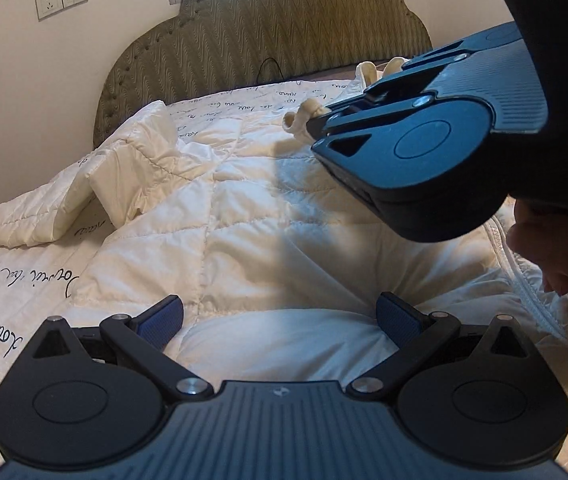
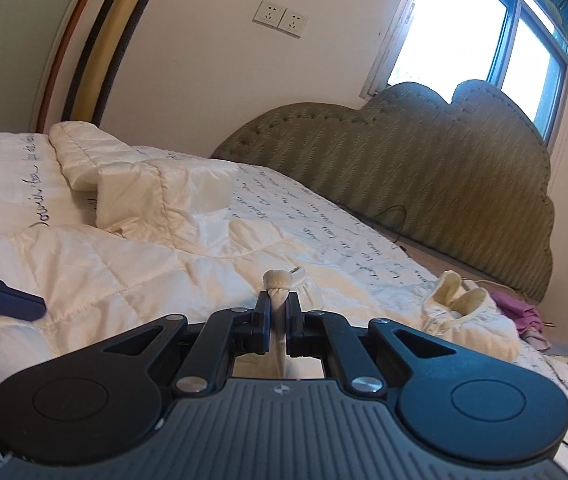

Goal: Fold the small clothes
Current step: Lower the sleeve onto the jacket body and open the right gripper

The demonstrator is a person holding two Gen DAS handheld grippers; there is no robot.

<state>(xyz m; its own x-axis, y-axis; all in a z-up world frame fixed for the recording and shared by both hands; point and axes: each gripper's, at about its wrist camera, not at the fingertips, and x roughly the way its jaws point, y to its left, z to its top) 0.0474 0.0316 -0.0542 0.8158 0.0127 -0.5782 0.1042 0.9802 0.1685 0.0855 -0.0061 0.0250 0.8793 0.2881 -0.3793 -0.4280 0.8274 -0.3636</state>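
A cream quilted small jacket (image 1: 244,208) lies spread on the bed; it also shows in the right wrist view (image 2: 124,256). One sleeve (image 1: 44,216) lies out to the left. My left gripper (image 1: 280,316) is open and low over the jacket's body, holding nothing. My right gripper (image 2: 279,304) is shut on the jacket's other sleeve cuff (image 2: 280,280) and holds it lifted above the jacket. In the left wrist view the right gripper (image 1: 316,120) hangs at the upper right with the cuff (image 1: 304,114) bunched at its tips.
The bed sheet (image 1: 0,292) is white with black script. A green padded headboard (image 1: 284,28) stands behind. A cream hooded piece (image 2: 468,312) and a purple cloth (image 2: 520,312) lie near the headboard. A thin cable (image 2: 564,396) runs along the right side.
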